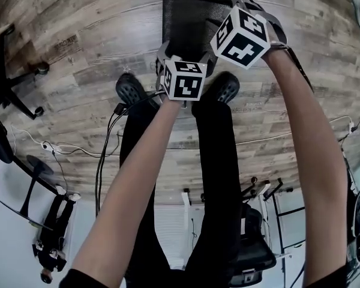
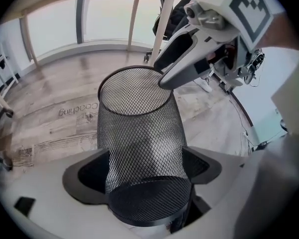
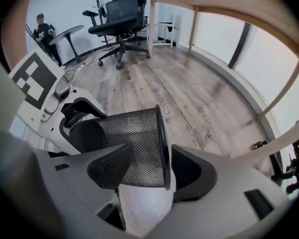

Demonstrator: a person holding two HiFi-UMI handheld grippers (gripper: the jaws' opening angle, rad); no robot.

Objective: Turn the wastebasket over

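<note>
Person's kit: black clothes, 2 grey handheld grippers.

Left gripper [image 2: 144,169] & right gripper [image 3: 148,169]: pale grey moulded plastic shells w/ matt black scooped jaw pads [image 2: 89,176] at the tips. Just behind each claw sits a cube, white w/ black square markers on every visible face: left marker cube [image 1: 183,80], right marker cube [image 1: 241,36]. Thin black cables [image 1: 102,161] trail back from beside the left claw. Further back from the claws: forearms bare, black short sleeves [image 1: 78,279] at upper arms, black trousers [image 1: 213,179], black perforated clog-type shoes [image 1: 131,89].
</note>
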